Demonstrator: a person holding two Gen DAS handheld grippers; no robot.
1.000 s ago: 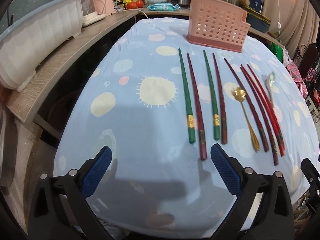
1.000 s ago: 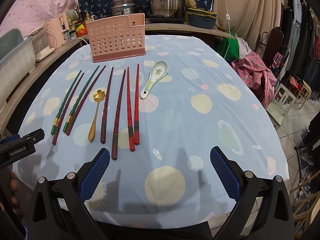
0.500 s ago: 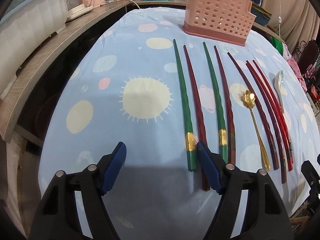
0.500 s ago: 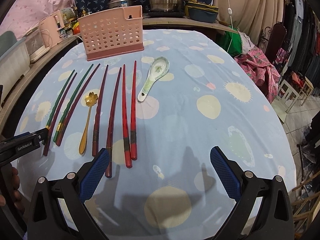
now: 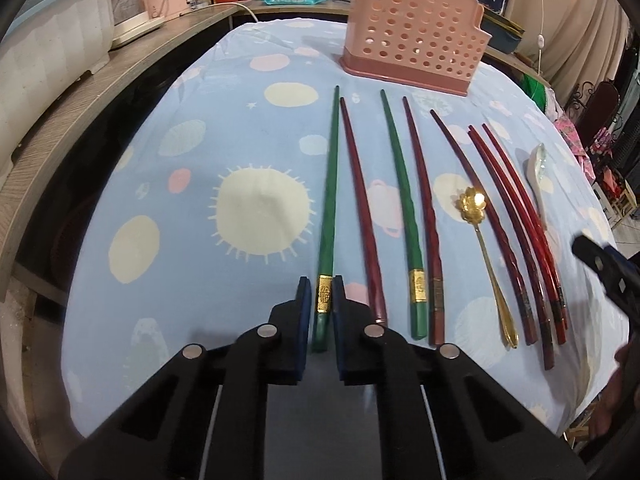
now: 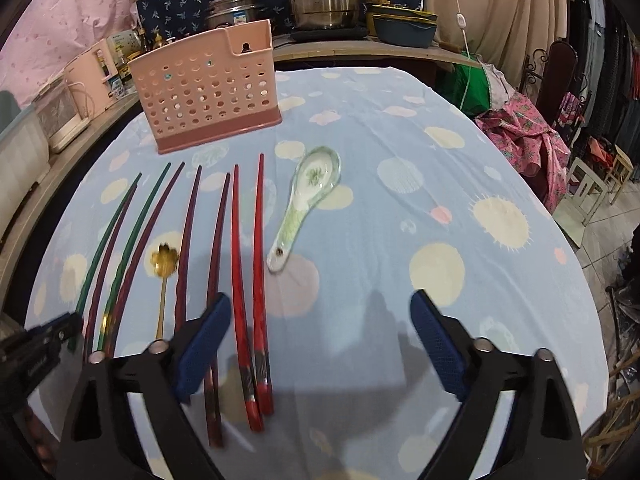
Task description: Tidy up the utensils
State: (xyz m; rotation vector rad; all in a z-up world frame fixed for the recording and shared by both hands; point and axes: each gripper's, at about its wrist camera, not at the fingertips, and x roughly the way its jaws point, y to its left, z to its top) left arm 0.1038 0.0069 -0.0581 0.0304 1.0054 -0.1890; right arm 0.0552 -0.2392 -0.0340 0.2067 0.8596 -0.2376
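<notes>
We see nothing inside the pink holder [image 5: 414, 36], top center. Left gripper [image 5: 322, 300] jaws pinch the leftmost green chopstick [image 5: 329, 200]; right gripper [image 6: 320, 344] jaws gape wide.

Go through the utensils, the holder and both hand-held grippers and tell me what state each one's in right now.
Left hand-held gripper: shut on leftmost green chopstick.
Leftmost green chopstick: flat on cloth, gripped near gold band.
Right hand-held gripper: open, holding nothing.
Other chopsticks: flat, untouched.
Gold spoon: flat, bowl up.
Ceramic spoon: flat, bowl up.
Pink holder: upright; nothing seen inside.
</notes>
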